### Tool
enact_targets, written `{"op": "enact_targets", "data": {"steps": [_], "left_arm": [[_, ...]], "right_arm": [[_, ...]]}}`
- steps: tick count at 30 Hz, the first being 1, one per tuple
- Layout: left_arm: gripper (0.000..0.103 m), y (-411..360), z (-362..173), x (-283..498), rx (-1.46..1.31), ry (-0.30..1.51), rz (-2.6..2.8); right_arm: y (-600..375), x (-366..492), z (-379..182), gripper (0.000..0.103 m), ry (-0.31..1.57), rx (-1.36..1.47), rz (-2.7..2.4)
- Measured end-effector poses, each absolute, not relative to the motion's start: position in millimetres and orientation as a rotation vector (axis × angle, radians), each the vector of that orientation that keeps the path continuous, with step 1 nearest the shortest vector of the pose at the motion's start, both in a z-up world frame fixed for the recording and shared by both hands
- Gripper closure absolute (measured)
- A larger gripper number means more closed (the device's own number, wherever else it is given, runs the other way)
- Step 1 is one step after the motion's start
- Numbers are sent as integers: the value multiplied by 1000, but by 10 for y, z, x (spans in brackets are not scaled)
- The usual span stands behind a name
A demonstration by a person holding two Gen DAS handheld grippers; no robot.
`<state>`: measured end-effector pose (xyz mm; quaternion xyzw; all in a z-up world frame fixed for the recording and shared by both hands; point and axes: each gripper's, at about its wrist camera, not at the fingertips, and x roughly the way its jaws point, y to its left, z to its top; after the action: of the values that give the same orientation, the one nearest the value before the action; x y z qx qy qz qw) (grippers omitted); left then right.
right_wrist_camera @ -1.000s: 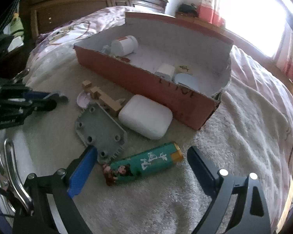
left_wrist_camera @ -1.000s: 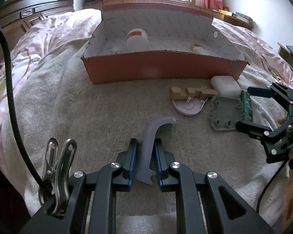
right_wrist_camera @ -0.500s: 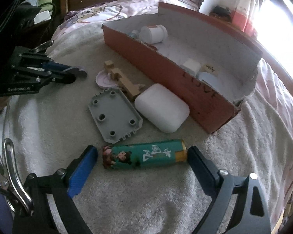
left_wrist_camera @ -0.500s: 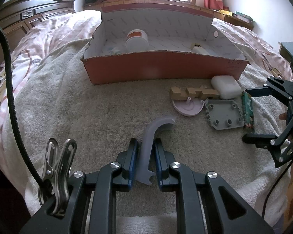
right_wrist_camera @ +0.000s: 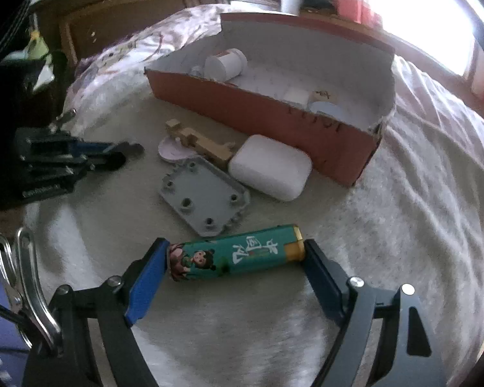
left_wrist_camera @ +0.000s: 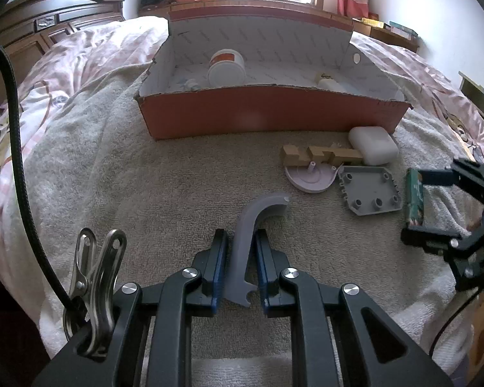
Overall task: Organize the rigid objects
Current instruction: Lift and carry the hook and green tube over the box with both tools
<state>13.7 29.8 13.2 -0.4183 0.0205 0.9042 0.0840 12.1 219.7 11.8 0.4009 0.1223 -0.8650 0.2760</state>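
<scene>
My left gripper (left_wrist_camera: 240, 245) is shut on a grey curved plastic hook (left_wrist_camera: 251, 225) low over the beige towel. My right gripper (right_wrist_camera: 235, 258) holds a green cartoon-printed tube (right_wrist_camera: 234, 256) endwise between its pads, just above the towel; it also shows in the left wrist view (left_wrist_camera: 414, 200). An open red cardboard box (left_wrist_camera: 274, 114) stands at the back with a white jar (left_wrist_camera: 226, 67) inside. In front of it lie a white case (right_wrist_camera: 269, 167), a grey plate (right_wrist_camera: 206, 198), a wooden puzzle piece (right_wrist_camera: 198, 142) and a pink disc (left_wrist_camera: 309, 177).
The towel (left_wrist_camera: 145, 177) covers a bed with a pink quilt (left_wrist_camera: 80, 58). A dark wooden headboard (left_wrist_camera: 48, 32) is at the left and a window sill behind the box. My left gripper shows in the right wrist view (right_wrist_camera: 80, 158).
My right gripper has closed in around the green tube, and its pads now touch both ends. My left gripper has stayed shut on the grey hook, barely moving.
</scene>
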Motion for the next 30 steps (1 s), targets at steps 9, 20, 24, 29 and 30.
{"op": "enact_targets", "data": {"steps": [9, 20, 24, 29, 30], "left_arm": [[86, 252, 148, 144, -1240, 16, 2683], [86, 225, 313, 216, -1178, -41, 2658], [86, 205, 413, 200, -1142, -55, 2670], [86, 176, 548, 117, -1107, -62, 2679], [86, 175, 575, 89, -1100, -59, 2680]], "right_arm": [[2152, 259, 123, 17, 111, 1091, -2433], [2179, 394, 184, 17, -49, 1071, -2497], [2181, 399, 256, 17, -71, 1055, -2526], [2155, 391, 396, 17, -82, 1023, -2534], [2142, 379, 433, 17, -83, 1013, -2538]]}}
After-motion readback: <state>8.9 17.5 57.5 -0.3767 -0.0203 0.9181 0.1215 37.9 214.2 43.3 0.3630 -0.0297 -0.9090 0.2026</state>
